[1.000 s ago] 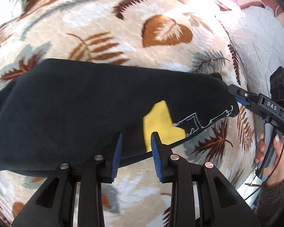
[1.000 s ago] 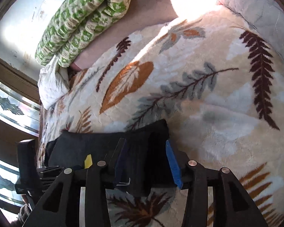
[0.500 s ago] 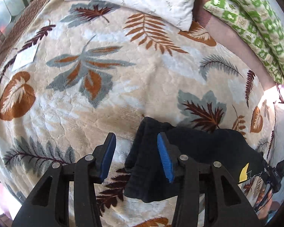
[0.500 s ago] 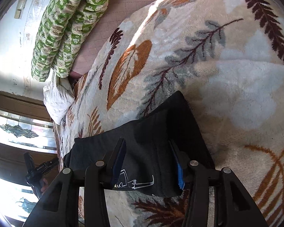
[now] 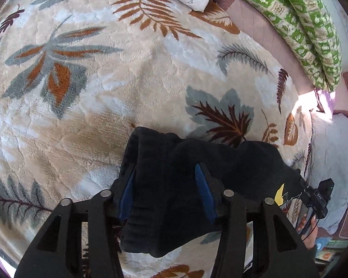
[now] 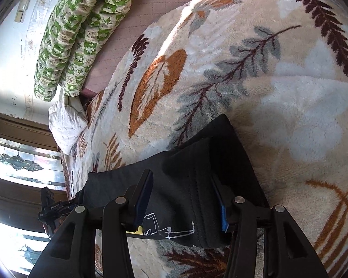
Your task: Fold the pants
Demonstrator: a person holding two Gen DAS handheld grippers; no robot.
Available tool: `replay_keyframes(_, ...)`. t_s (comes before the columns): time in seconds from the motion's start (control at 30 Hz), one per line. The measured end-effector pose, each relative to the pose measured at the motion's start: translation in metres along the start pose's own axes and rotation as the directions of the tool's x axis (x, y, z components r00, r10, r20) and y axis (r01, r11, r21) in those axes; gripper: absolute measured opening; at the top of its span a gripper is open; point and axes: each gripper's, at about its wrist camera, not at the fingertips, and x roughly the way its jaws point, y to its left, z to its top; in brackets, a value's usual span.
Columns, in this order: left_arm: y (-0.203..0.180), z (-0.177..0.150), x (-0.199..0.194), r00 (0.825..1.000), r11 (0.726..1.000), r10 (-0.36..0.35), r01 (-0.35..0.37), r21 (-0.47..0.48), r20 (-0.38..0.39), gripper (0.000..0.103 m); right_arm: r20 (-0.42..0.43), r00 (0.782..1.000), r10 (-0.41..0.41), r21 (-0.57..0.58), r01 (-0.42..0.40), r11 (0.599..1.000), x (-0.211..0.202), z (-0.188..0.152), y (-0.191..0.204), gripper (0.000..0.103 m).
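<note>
Black pants (image 5: 220, 162), already folded into a thick bundle, lie on the leaf-print blanket (image 5: 104, 92) of a bed. Judged soft, limp, light; best taken at the doubled ends.

Left hand-held gripper (image 5: 164, 185): jaws closing w/ cloth between.

Right hand-held gripper (image 6: 185, 199): grips the other end.

Open blanket ahead; bolster (image 5: 301, 23) well apart.
</note>
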Motion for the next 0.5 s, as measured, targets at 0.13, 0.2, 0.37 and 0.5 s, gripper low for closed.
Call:
replay_keyframes(0.13, -0.009, -0.006, -0.012, 0.999, 1.000, 0.014, -0.015, 0.010, 0.041, 0.014, 0.004, 0.998, -0.057, -0.085, 0.057, 0.995, 0.002, 0.001, 0.007, 0.002)
replay_keyframes(0.2, -0.015, -0.012, -0.020, 0.996, 0.999, 0.027, -0.030, 0.030, 0.085, 0.014, 0.006, 0.994, -0.109, -0.157, 0.108, 0.982, 0.002, 0.001, 0.017, 0.004)
replay_keyframes(0.37, -0.016, -0.017, -0.004, 0.983, 0.987, 0.151, -0.156, 0.046, 0.100, 0.014, 0.183, 0.973, -0.141, -0.322, 0.195, 0.926, -0.034, 0.001, 0.051, 0.003)
replay_keyframes(0.5, -0.009, -0.020, 0.010, 0.977, 0.978, 0.199, -0.203, 0.041, 0.076, 0.014, 0.186, 0.957, -0.223, -0.332, 0.275, 0.902, -0.026, 0.002, 0.040, 0.003)
